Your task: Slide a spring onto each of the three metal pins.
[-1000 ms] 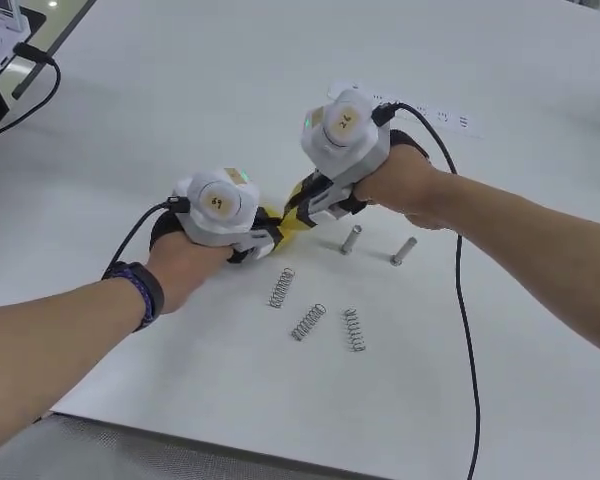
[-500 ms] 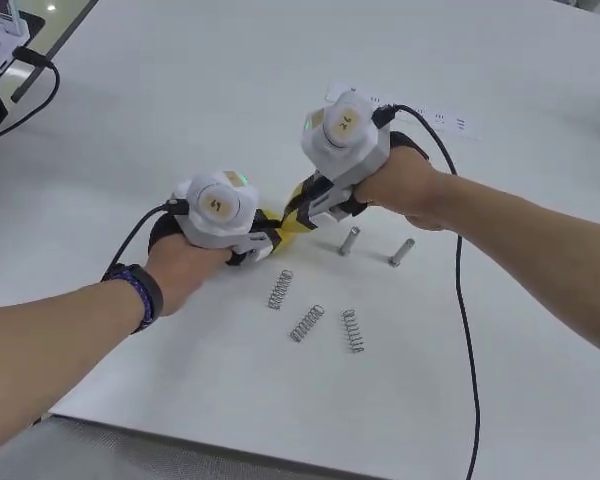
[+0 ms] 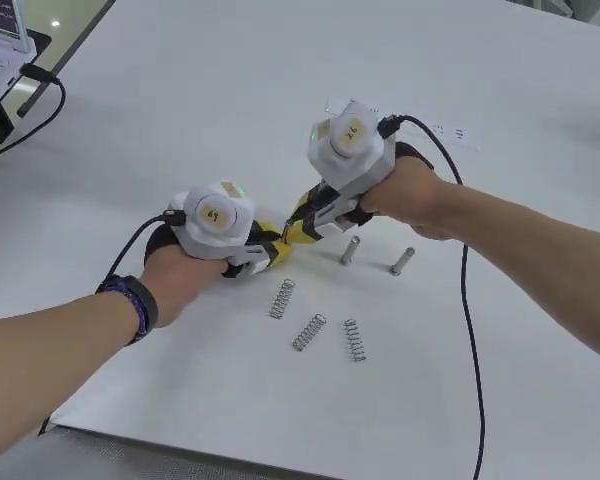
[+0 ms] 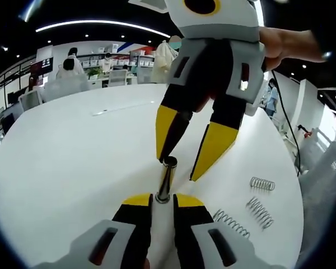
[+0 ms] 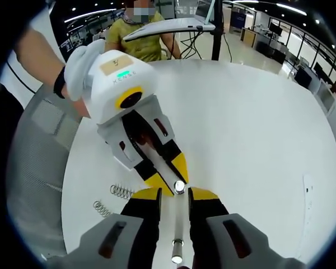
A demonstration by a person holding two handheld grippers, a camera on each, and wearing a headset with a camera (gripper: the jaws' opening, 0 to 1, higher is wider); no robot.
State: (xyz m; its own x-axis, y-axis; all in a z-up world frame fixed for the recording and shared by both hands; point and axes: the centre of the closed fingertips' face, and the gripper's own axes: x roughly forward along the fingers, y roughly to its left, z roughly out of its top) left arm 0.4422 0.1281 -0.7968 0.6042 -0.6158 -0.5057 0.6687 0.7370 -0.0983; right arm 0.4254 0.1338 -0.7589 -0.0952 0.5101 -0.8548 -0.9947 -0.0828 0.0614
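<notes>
- Pinching one pin (image 4: 167,176) by its base in the left gripper (image 4: 163,199) jaws, over the counter (image 3: 180,120) middle.
- Straddling its head with the right gripper (image 4: 179,166) jaws, spread, empty.
- Unchanged since a second ago: three springs (image 3: 308,332) lying bare toward the near edge, no pin threaded; task barely begun.
</notes>
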